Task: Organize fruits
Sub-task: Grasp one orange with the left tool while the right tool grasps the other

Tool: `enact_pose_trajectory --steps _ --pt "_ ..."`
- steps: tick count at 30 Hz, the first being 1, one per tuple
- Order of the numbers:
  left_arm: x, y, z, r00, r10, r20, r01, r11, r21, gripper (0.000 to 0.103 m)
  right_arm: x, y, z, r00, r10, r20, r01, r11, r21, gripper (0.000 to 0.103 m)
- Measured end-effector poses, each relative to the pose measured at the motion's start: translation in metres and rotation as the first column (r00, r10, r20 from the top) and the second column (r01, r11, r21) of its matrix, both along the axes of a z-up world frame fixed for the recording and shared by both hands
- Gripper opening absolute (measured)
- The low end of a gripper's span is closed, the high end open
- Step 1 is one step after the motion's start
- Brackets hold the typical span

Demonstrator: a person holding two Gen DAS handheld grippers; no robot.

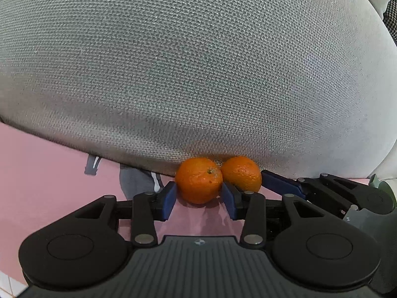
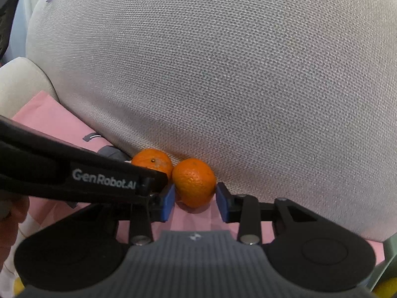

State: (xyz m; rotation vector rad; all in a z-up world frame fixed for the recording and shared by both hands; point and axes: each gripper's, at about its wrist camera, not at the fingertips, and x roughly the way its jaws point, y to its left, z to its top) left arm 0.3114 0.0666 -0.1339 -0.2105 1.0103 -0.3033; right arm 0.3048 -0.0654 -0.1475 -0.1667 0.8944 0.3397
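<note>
Two mandarins sit touching each other on a pink cloth [image 1: 49, 173], tucked against the foot of a big grey woven cushion [image 1: 198, 62]. The left gripper [image 1: 199, 200] has its blue fingers [image 1: 168, 202] narrowed around the left mandarin [image 1: 198, 180], both pads pressed to its sides. Just beside it, the right gripper [image 2: 194, 202] straddles the right mandarin [image 2: 193, 182], its fingers [image 2: 222, 206] drawn nearly to the skin, though I cannot tell whether they grip.

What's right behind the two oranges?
A large grey woven fabric cushion rises directly behind the two round oranges, which rest on a pink cloth. Anything beyond the cushion is hidden.
</note>
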Motion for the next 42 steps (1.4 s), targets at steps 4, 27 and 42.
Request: enact_pose_trajectory --steps 4,27,42 --pt "0.005 -0.002 -0.002 1.000 -0.001 0.003 0.001 1.000 0.001 0.049 0.000 0.000 -0.004 1.000 -0.010 0.004 0.010 1.000 0.010 0.035" --pt "0.004 -0.016 -0.003 1.000 -0.002 0.011 0.002 1.000 0.017 0.053 -0.018 0.000 -0.005 1.000 -0.006 0.013 0.007 0.999 -0.031 0.034" --pt "0.002 -0.021 -0.013 1.000 -0.010 0.025 0.010 1.000 0.010 0.048 -0.016 -0.012 -0.011 1.000 -0.022 -0.004 0.022 1.000 0.011 0.034"
